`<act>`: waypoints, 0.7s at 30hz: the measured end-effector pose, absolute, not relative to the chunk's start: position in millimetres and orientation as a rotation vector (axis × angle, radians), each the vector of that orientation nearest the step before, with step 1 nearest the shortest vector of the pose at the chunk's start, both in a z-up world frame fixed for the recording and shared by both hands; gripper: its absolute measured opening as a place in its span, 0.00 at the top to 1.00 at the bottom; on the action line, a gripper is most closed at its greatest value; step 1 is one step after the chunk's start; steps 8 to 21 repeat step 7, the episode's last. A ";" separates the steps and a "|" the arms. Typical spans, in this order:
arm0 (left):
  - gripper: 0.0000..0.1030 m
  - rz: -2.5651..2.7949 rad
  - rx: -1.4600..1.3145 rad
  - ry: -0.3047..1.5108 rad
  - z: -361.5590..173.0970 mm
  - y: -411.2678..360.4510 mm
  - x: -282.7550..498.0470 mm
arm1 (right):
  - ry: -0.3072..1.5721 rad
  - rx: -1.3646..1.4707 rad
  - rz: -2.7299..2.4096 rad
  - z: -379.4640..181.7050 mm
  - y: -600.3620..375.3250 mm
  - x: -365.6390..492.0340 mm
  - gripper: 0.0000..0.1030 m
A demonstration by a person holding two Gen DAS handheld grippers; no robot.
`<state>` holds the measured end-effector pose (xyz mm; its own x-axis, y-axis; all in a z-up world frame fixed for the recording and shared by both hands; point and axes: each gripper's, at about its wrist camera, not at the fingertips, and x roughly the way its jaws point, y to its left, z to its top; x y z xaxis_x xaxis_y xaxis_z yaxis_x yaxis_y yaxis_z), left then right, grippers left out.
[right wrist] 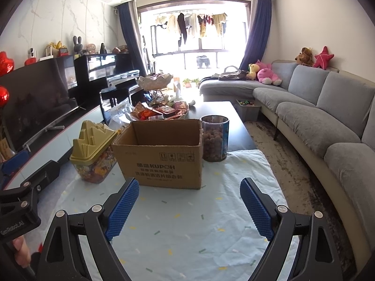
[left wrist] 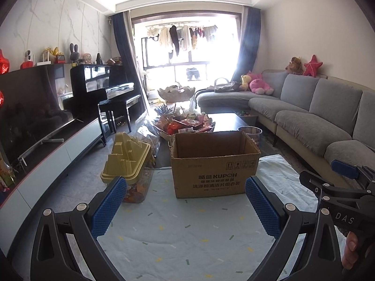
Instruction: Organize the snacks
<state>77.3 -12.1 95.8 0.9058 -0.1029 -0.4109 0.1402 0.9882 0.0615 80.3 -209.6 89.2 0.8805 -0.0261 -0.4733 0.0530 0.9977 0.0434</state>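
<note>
Jar of snacks unobstructed from right wrist

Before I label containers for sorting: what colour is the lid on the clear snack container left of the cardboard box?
Mustard yellow lid, moulded in stepped peaks; clearest in the right wrist view.

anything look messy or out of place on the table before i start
Nothing is spilled or tipped. The cardboard box, yellow-lidded container and clear tub stand upright on the cloth. Only the snack tray behind is heaped loosely.

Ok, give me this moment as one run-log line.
left gripper: open, empty | right gripper: open, empty | cardboard box: open on cloth | snack pile: behind box, untouched
</note>
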 end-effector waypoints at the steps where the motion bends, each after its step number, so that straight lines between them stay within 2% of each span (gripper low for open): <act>1: 0.00 -0.122 0.092 0.418 95.8 -12.2 77.2 | 0.491 0.055 -0.043 89.4 -209.9 79.8 0.14; 21: 0.00 -0.117 0.090 0.415 95.5 -11.3 76.3 | 0.493 0.052 -0.046 89.9 -209.7 79.9 0.14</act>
